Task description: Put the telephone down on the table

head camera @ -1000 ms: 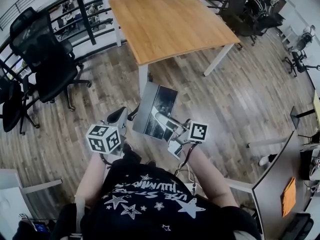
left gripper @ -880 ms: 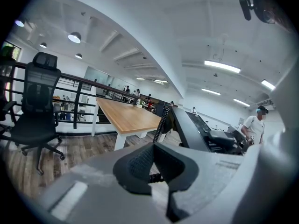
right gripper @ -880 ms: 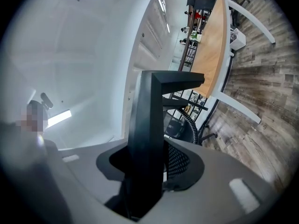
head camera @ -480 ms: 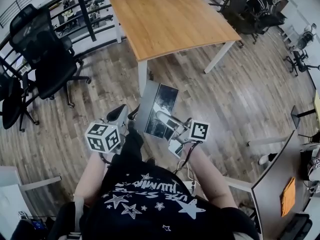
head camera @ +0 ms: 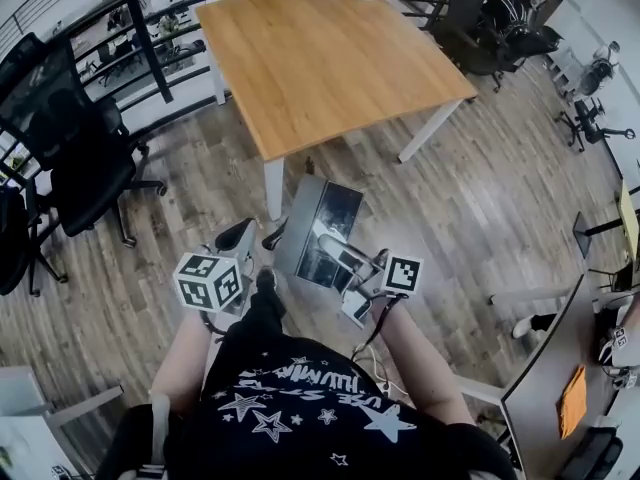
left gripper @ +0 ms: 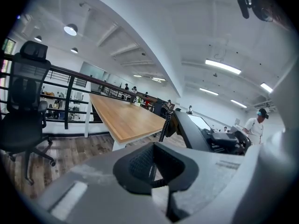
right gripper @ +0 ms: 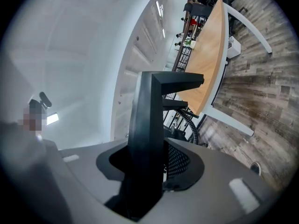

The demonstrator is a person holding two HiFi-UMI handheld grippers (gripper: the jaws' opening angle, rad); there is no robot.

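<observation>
Right tool (head camera: 338,252): clamped on the telephone's (head camera: 318,226) edge, up over the floor
Left tool (head camera: 238,237): narrow, nothing gripped
Bench (head camera: 320,58): wooden, farther out, apart from the telephone

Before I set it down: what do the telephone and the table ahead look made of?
The telephone looks like hard plastic: a matte grey body with a glossy dark panel that reflects light. The table has a top of wood or wood-look laminate, with warm grain and a satin sheen. Its legs are white, probably painted metal.
</observation>
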